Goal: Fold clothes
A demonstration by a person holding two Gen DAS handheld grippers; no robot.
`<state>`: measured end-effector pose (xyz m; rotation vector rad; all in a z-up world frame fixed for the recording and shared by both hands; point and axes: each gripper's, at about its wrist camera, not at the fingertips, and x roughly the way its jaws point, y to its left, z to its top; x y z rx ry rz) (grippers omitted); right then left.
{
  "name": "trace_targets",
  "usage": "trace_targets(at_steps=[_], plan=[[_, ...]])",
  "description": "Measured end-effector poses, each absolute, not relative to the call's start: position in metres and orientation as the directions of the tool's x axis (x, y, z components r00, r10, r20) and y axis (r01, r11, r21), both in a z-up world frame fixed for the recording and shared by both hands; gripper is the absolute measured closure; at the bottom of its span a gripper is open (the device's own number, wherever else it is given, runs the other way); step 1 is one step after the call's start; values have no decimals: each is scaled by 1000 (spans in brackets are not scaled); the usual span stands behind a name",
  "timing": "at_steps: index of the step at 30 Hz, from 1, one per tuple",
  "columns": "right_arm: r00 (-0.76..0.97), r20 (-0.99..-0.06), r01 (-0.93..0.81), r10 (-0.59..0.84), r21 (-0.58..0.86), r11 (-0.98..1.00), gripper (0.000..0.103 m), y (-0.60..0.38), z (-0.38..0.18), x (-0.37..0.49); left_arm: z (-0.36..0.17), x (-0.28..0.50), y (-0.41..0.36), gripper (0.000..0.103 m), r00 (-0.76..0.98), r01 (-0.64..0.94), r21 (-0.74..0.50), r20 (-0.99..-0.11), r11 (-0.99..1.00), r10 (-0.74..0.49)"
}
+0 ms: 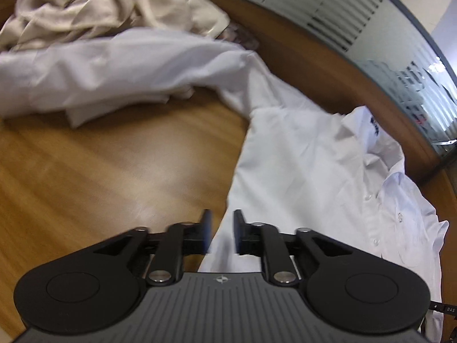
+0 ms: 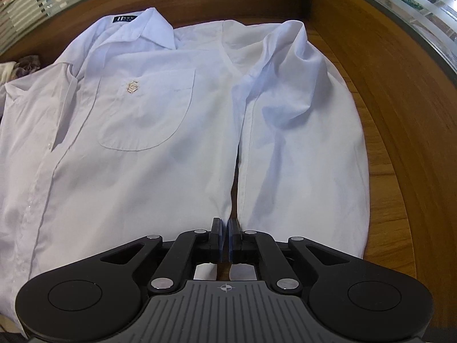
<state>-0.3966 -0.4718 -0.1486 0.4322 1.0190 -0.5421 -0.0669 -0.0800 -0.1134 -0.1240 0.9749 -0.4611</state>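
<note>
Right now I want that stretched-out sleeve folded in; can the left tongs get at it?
Probably yes: the left tongs stand open at the white shirt, and its sleeve lies ahead across bare table.

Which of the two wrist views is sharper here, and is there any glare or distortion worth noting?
Right wrist view is sharp: the pocket emblem on the white shirt reads clearly. Left wrist view is motion-blurred, worst on the beige clothes, with soft glare on the wooden table. Both show fisheye bending at the edges.

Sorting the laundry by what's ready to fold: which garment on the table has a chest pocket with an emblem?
The white shirt spread flat under the right gripper; the beige pile behind is crumpled and shows no pocket.
</note>
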Motion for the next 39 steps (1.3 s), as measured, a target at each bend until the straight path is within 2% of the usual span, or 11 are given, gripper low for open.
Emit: trace_targets(at_steps=[1,3,6,8,17,23,24,25,26,29,39], plan=[[432,-876,616,-212,115,780,94,-474,-149,-398,-110,-62,-86,70,474,335,-302,-764,893,-437],[473,-859,631,-196,175,756,82,-481,-148,-399,-108,-53,-98,66,477,354,-299,-757,886,-446],[516,-835,661,-190,247,708,76,-493,-146,-394,-109,-30,-109,57,465,373,-310,-753,874,-465],[536,-821,684,-199,284,671,72,-504,-144,-388,-113,-14,-116,57,459,394,-309,-750,866,-477],[552,-789,743,-269,318,589,72,-548,-150,-350,-137,57,-150,57,431,436,-347,-730,831,-531],[546,-790,742,-278,301,600,75,-564,-156,-329,-153,79,-162,57,422,331,-428,-730,841,-537],[546,-792,740,-274,302,601,83,-566,-155,-327,-156,80,-161,59,419,310,-445,-729,840,-541],[540,-796,742,-275,295,602,88,-567,-155,-324,-159,79,-160,68,413,300,-455,-730,838,-544],[528,-803,746,-276,283,603,97,-568,-156,-322,-161,78,-160,97,405,307,-450,-735,838,-543],[495,-822,753,-281,244,611,97,-567,-157,-318,-160,67,-159,99,416,335,-388,-757,859,-504],[443,-857,723,-264,167,670,97,-552,-158,-327,-155,2,-101,99,391,260,-344,-817,903,-424]])
